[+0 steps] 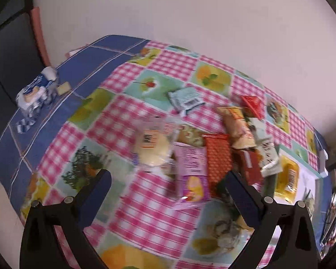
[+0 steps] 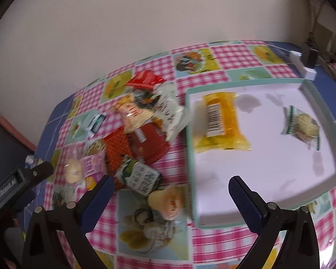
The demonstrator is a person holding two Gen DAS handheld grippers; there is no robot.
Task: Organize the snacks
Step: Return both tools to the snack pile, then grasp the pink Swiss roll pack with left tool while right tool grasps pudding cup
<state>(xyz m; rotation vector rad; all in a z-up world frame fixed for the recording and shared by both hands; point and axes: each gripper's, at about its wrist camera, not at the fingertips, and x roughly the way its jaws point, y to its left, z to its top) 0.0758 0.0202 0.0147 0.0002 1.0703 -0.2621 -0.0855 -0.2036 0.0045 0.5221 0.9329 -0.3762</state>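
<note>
The left gripper (image 1: 168, 187) is hovering with its jaws spread wide and empty above a heap of snack packets (image 1: 215, 148) lying on the checked bench (image 1: 145, 213). The right gripper (image 2: 171, 190) is likewise hanging open, gripping nothing. Only the right wrist view is showing the whole white tray (image 2: 268, 163), which is sitting just beside the heap and carrying a yellow packet (image 2: 221, 121) and a small clear packet (image 2: 302, 125), well apart. Only the left wrist view is showing a blue-and-white pack (image 1: 37, 92) resting far off on the blue cloth.

Pink-checked tablecloth (image 2: 212, 239), yellow packet (image 2: 221, 123)
</note>
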